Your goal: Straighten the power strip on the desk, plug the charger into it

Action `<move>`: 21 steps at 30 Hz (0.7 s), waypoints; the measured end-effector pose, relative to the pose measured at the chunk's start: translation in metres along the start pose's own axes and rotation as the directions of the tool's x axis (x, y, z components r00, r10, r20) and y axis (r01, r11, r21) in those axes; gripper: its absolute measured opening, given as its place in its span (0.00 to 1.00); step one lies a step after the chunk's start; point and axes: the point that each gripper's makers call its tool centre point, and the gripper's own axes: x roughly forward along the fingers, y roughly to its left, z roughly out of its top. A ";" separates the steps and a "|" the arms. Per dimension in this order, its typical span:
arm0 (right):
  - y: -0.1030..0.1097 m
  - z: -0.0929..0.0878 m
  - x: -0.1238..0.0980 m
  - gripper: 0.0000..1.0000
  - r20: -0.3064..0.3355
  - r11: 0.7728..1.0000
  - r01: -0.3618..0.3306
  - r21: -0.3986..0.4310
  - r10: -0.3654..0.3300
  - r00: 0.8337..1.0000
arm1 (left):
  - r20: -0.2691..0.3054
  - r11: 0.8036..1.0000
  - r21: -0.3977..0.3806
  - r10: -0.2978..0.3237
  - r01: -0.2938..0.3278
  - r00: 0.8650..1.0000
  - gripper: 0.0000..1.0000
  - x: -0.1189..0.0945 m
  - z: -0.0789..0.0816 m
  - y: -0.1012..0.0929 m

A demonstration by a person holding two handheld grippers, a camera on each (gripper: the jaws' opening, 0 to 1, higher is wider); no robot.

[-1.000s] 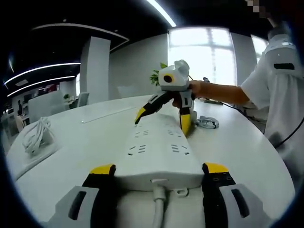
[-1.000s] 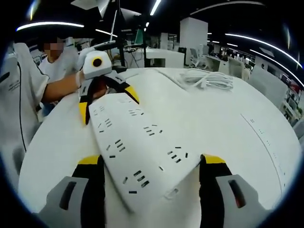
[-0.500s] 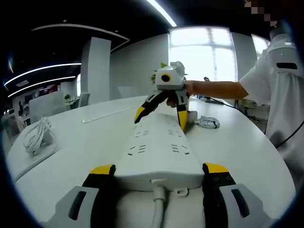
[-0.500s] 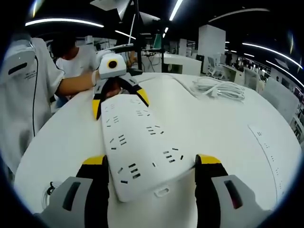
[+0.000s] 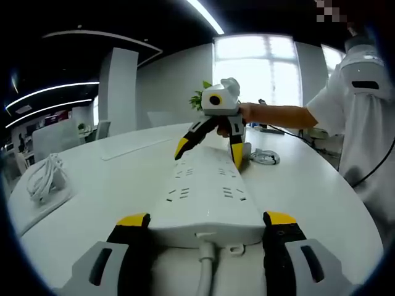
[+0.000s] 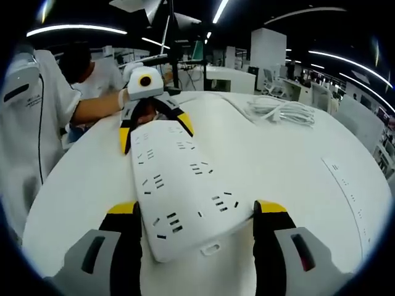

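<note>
2 tools on the power strip [image 5: 207, 197], 1 at each end. Strip lies flat on the white round worktop [image 5: 111, 185], sockets up.

Left tool [image 5: 207, 221]: jaws spread wide, 1 yellow-tipped jaw on either side of the strip's cord end. They straddle the end; cannot tell if the tips actually press on the housing. Cord [image 5: 205, 271] exits that end and runs down between the jaws.

Right tool [image 6: 197, 209]: jaws also wide apart, straddling the opposite, cordless end of the strip [image 6: 179, 191]. In the right gripper view the strip sits at a slight angle between the jaws, its corner near the right jaw, a small mounting tab at the end edge. Contact not clear here either.

Each tool shows in the other's view at the far end of the strip: right tool [image 5: 210, 151] in the left gripper view, held by a person's hand [image 5: 250, 114]; left tool [image 6: 154, 126] in the right gripper view, held by a gloved hand [image 6: 123, 97].

Elsewhere on the worktop:
- coiled white cable [image 5: 43, 176] off to the left in the left gripper view, well apart from the strip
- small white coiled item [image 5: 265, 157] just beyond the strip's far end, maybe the charger, too small to tell
- bundle of white cable [image 6: 281, 111] in the right gripper view, well apart from the strip
</note>
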 end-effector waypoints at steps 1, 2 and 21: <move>0.001 0.000 0.000 0.72 0.002 1.000 0.003 0.003 -0.003 1.000 | -0.001 1.000 0.001 -0.003 0.003 1.000 0.75 0.000 0.000 0.000; 0.002 0.001 0.000 0.72 0.004 1.000 0.006 0.004 -0.006 1.000 | -0.001 1.000 0.002 -0.006 0.006 1.000 0.75 -0.001 0.000 0.000; 0.011 0.002 0.001 0.72 0.015 0.998 0.050 0.035 -0.050 0.999 | 0.003 0.999 0.015 -0.038 0.038 0.999 0.75 -0.003 -0.001 -0.003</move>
